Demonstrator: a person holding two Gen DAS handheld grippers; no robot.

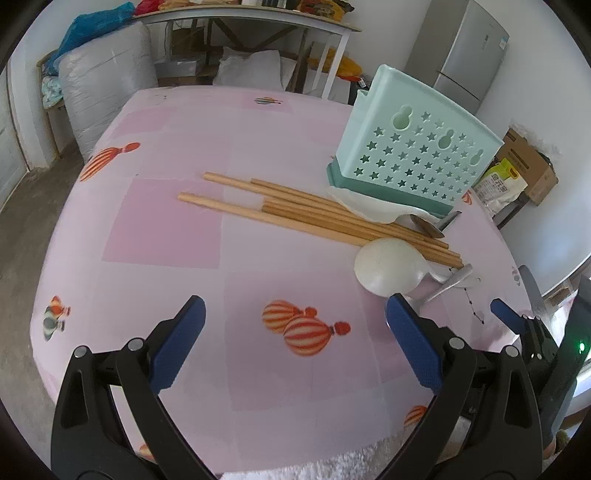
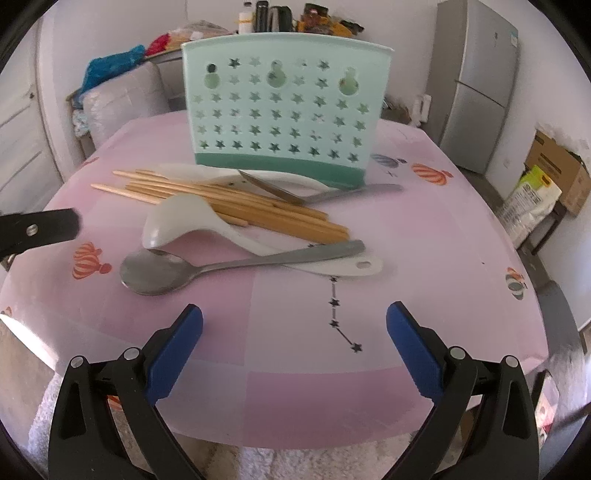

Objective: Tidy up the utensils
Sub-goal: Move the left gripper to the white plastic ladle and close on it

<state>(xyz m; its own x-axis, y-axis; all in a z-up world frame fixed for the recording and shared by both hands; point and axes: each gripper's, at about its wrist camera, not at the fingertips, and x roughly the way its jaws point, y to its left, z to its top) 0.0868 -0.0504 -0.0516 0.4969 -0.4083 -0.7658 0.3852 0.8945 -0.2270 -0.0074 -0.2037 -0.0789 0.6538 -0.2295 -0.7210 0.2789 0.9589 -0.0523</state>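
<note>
A mint-green utensil holder (image 2: 284, 118) with star cut-outs stands upright at the back of the pink table; the same holder (image 1: 413, 151) shows at the right in the left wrist view. In front of it lie several wooden chopsticks (image 2: 236, 203) (image 1: 295, 210), a white ladle (image 2: 192, 225) (image 1: 388, 266), a steel spoon (image 2: 159, 273) and more metal utensils (image 2: 351, 192). My right gripper (image 2: 294, 317) hovers open above the near table edge, in front of the spoon. My left gripper (image 1: 295, 314) is open too, left of the pile, empty.
The pink tablecloth (image 2: 424, 240) with balloon prints covers the table. A grey fridge (image 2: 476, 85) stands at the back right, cardboard boxes (image 2: 557, 170) on the floor at right. A cluttered side table (image 1: 243, 18) and a big plastic-wrapped bundle (image 1: 107, 85) stand behind.
</note>
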